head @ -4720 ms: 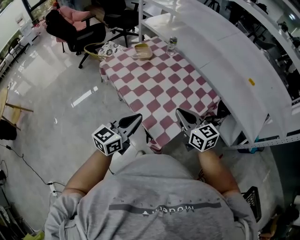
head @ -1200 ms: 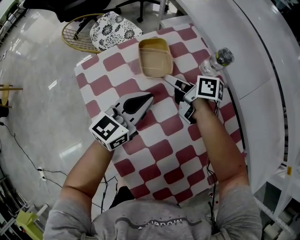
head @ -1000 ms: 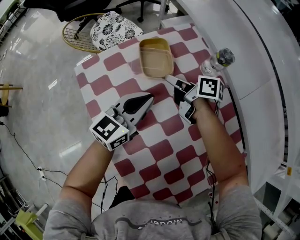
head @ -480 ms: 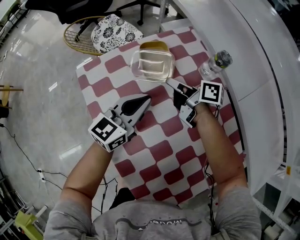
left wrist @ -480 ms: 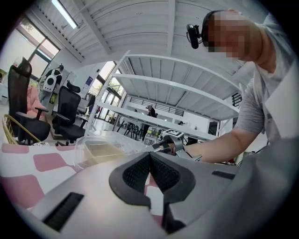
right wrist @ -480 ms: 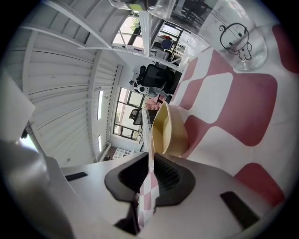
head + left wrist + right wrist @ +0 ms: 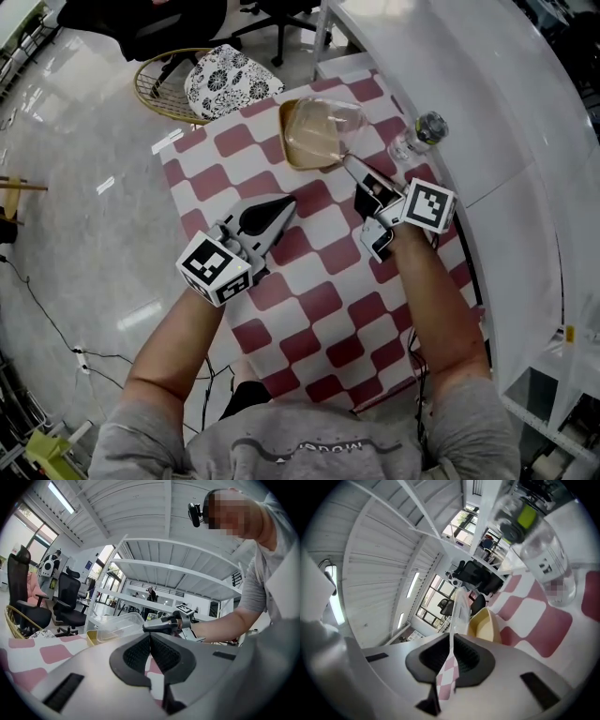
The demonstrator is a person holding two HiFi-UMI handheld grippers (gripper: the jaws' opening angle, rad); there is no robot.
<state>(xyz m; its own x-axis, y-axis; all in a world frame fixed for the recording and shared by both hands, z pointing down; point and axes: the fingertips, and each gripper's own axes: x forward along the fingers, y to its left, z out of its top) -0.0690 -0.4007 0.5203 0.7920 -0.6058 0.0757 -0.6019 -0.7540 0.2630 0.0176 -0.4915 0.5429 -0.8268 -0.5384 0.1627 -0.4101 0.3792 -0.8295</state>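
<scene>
While R hand-held gripper (image 7: pixel 352 166) pinches lid (image 7: pixel 323 125) edge, L hand-held gripper (image 7: pixel 286 202) hangs clenched — empty.

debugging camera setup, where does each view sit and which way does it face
Head view: on the person's head, facing steeply down at the checkered table; shows both forearms, left gripper, right gripper.
Left gripper view: on the left gripper, facing along its shut jaws toward the clear lid; shows the right forearm.
Right gripper view: on the right gripper, facing along jaws shut on the lid's edge, toward the bottle.
Shared: all three show the lid and yellow container.
</scene>
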